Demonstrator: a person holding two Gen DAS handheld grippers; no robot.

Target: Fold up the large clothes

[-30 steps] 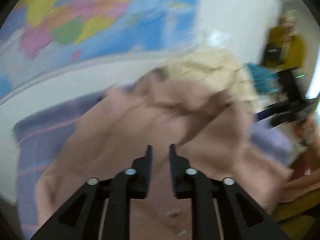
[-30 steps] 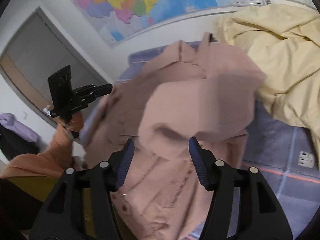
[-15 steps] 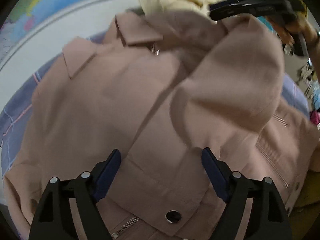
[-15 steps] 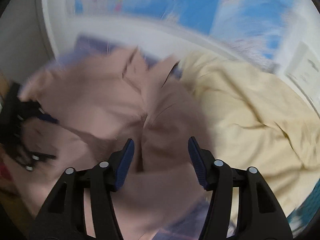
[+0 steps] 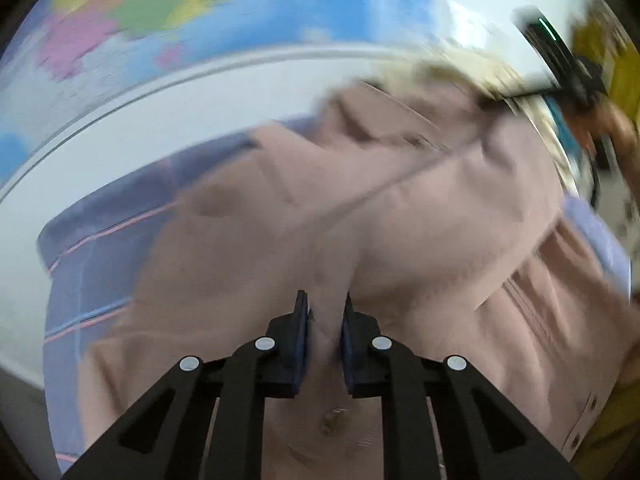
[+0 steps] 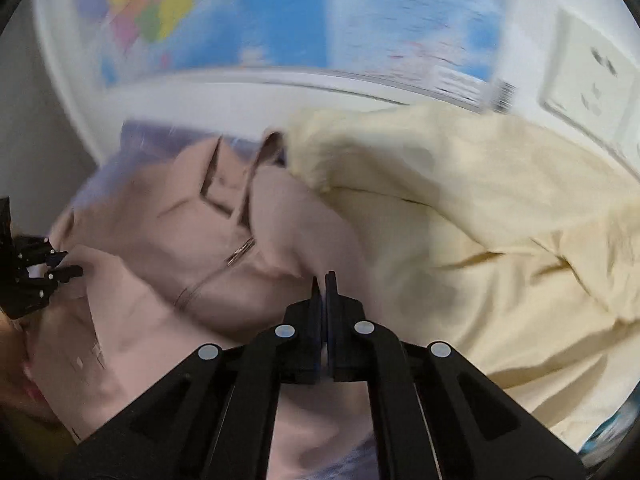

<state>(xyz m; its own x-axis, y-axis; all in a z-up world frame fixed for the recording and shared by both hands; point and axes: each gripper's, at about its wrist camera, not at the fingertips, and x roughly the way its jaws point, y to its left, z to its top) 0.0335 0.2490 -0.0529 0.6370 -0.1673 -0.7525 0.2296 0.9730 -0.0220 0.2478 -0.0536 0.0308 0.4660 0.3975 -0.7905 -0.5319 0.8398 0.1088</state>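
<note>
A dusty pink jacket [image 5: 400,220] with a zip and collar lies spread on a purple striped cover [image 5: 100,240]. My left gripper [image 5: 324,312] is closing, and a raised fold of the jacket's front is pinched between its pads. In the right wrist view the pink jacket [image 6: 180,240] lies left of centre. My right gripper [image 6: 323,280] is shut at its shoulder edge, beside the cream garment, with the cloth drawn up to the tips. The left gripper's fingers [image 6: 68,270] show at the left edge of that view. Both views are blurred.
A cream garment [image 6: 460,220] lies crumpled to the right of the jacket, overlapping its shoulder. A world map [image 6: 280,12] hangs on the white wall behind, with a wall socket [image 6: 592,80] at the right. A hand [image 5: 616,128] holds the right gripper's black frame [image 5: 560,60].
The left jaws went from wide apart to pinched on a fold of the jacket. The right jaws closed after swinging right to the jacket's edge by the cream garment.
</note>
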